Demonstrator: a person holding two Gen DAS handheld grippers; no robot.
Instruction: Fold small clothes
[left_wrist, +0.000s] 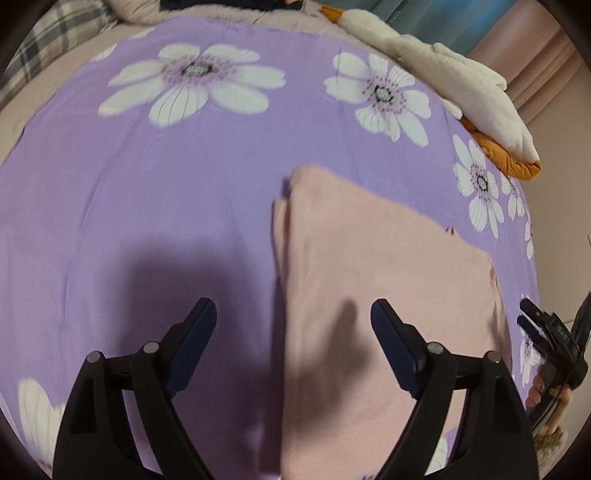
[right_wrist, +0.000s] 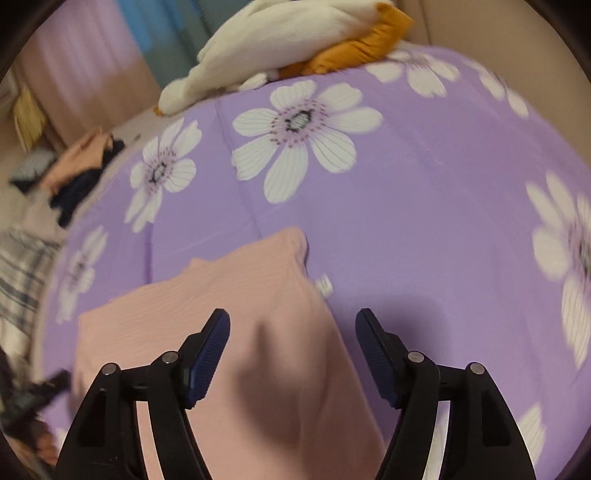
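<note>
Pink folded garment (left_wrist: 388, 280) lies flat on the purple flowered sheet (left_wrist: 147, 192) beneath both spread, empty grippers (left_wrist: 293, 314) (right_wrist: 291, 325), whose fingers could snag an edge and undo the fold.

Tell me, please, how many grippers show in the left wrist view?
2. The left gripper fills the bottom middle, jaws open above the pink garment on the purple sheet. The right gripper pokes in at the right edge, partly cut off.

left tongs (left_wrist: 293, 314) agape, tilted down | right tongs (right_wrist: 293, 325) agape, tilted down
</note>
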